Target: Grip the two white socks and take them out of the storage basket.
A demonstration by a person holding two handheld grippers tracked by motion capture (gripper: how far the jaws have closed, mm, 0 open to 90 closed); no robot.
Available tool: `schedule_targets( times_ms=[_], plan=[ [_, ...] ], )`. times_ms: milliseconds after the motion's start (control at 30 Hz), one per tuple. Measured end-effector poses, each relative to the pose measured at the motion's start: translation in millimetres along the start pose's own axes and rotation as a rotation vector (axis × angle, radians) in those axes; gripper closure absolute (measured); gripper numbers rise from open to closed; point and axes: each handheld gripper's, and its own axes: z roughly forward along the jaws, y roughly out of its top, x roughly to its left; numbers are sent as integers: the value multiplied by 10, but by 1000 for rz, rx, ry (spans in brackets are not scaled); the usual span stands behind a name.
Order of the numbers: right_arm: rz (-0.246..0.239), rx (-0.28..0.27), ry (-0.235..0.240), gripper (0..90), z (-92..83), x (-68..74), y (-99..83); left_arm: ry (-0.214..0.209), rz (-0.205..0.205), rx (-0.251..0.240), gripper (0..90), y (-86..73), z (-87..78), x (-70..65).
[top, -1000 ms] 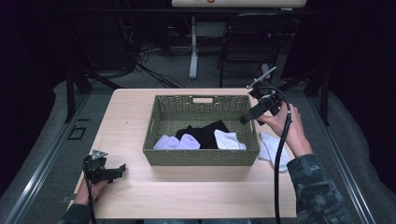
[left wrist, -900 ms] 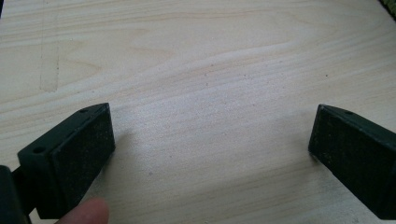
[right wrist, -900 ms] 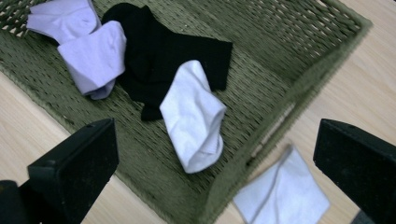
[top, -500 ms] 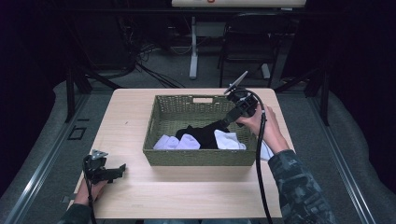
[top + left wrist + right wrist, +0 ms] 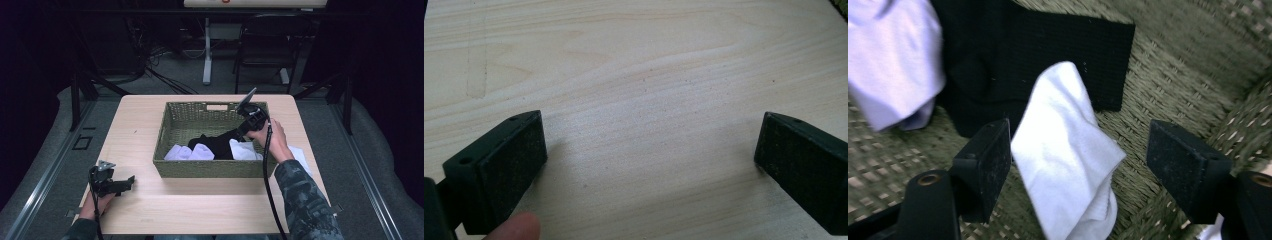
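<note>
- A dark room with chairs and cables at twelve o'clock; a pale wooden table [image 5: 150, 210] sits in the middle, seen from above.
- A woven basket [image 5: 172, 165] sits on the table's far half. It holds a black sock [image 5: 217, 145] at the centre, a white sock [image 5: 244, 150] at about four o'clock and more white socks [image 5: 190, 152] at seven o'clock.
- Another white sock [image 5: 300, 156] lies on the table, just beside the basket at three o'clock.
- The right gripper [image 5: 239, 134] dips into the basket. Its jaws have just been closing, with the white sock between them, one pad [image 5: 993, 165] beside the cloth and the other still apart from it.
- Risk: the jaws could snag the black sock underneath, or pinch only a loose fold that slips free.
- Risk: the far pad could catch the basket weave and drag the basket.
- The left gripper [image 5: 125, 182] rests at seven o'clock on the table, jaws released and holding nothing.
</note>
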Motion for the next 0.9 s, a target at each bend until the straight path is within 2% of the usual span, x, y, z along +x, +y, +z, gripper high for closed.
schedule_targets(
  times_ms=[33, 67, 200, 233, 300, 533, 633, 667, 700, 767, 833, 900],
  plan=[
    [19, -7, -5, 284, 39, -1, -5, 0, 0, 0, 2, 0, 0, 0],
    [4, 25, -17, 298, 64, -20, 3, 0, 0, 0, 2, 0, 0, 0],
    [6, 45, -37, 334, 164, -32, 2, 0, 0, 0, 2, 0, 0, 0],
    [25, 36, -35, 341, 189, -20, -5, -1, 0, 1, 2, 0, 0, 0],
    [8, 69, -41, 351, 214, -29, 3, 0, 0, 1, 2, 0, 0, 0],
    [29, 96, -67, 368, 371, -16, -23, 0, 0, 0, 2, 0, 0, 0],
    [36, 108, -71, 456, 417, -3, -34, -1, 0, 1, 2, 0, -1, 0],
    [37, 114, -71, 540, 422, 4, -39, 0, 0, 0, 2, 0, 0, 0],
    [35, 116, -70, 575, 430, 8, -45, 0, 0, 1, 2, 0, 0, 0],
    [18, 146, -80, 708, 420, 7, -45, -1, 0, 1, 2, 0, 0, 0],
    [21, 149, -64, 816, 417, 22, -65, -1, 0, 1, 2, 0, 0, 0],
    [17, 148, -52, 857, 382, 33, -79, -1, 1, 1, 2, 0, -1, 1]
  ],
)
